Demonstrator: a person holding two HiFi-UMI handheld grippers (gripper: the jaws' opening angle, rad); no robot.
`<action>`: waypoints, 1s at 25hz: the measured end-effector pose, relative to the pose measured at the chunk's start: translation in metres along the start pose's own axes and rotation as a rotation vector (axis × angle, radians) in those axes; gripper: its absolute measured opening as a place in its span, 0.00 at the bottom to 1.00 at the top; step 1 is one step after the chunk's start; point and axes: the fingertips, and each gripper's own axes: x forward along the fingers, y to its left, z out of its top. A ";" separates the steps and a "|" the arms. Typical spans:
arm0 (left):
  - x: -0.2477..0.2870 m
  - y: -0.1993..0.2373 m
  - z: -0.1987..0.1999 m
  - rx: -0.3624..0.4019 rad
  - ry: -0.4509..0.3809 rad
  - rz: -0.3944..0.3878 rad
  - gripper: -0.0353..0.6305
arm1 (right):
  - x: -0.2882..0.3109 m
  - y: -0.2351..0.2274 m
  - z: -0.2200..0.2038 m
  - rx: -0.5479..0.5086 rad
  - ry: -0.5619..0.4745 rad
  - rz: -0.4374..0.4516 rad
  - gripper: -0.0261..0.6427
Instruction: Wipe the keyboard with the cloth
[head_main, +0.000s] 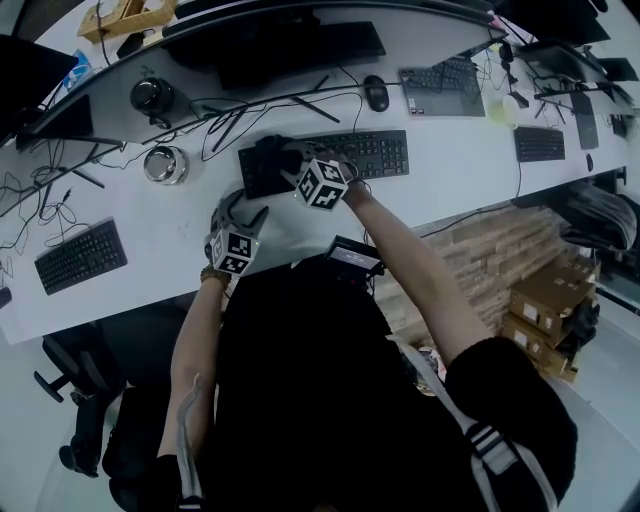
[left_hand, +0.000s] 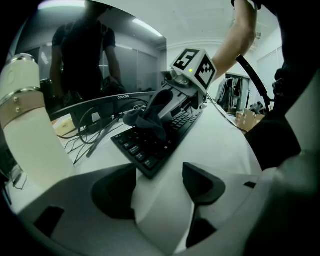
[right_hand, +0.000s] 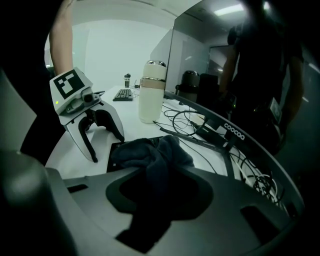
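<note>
Two grippers share this job. Our right gripper (right_hand: 158, 192) has its fingers closed narrow on the dark cloth (right_hand: 156, 152), which is pressed onto the left end of the keyboard (head_main: 372, 153). The keyboard's long axis runs off to the right along the bench (head_main: 450, 182), so we judge the next stroke heads that way. Our left gripper (left_hand: 159, 187) sits just beside that end, fingers wide and empty.

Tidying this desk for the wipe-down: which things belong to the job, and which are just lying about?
Job: keyboard, cloth, right tool gripping the cloth.
Lying about: white flask, mouse, cables, second keyboard at the left.
</note>
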 end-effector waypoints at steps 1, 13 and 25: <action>0.000 0.000 0.000 0.000 0.000 0.000 0.48 | 0.004 0.002 0.004 -0.003 0.004 0.008 0.19; 0.000 0.001 0.000 -0.001 0.003 -0.002 0.48 | 0.030 0.020 0.035 -0.123 0.030 0.094 0.19; 0.003 0.003 -0.004 0.000 -0.008 -0.009 0.48 | 0.045 0.032 0.043 -0.173 0.077 0.096 0.19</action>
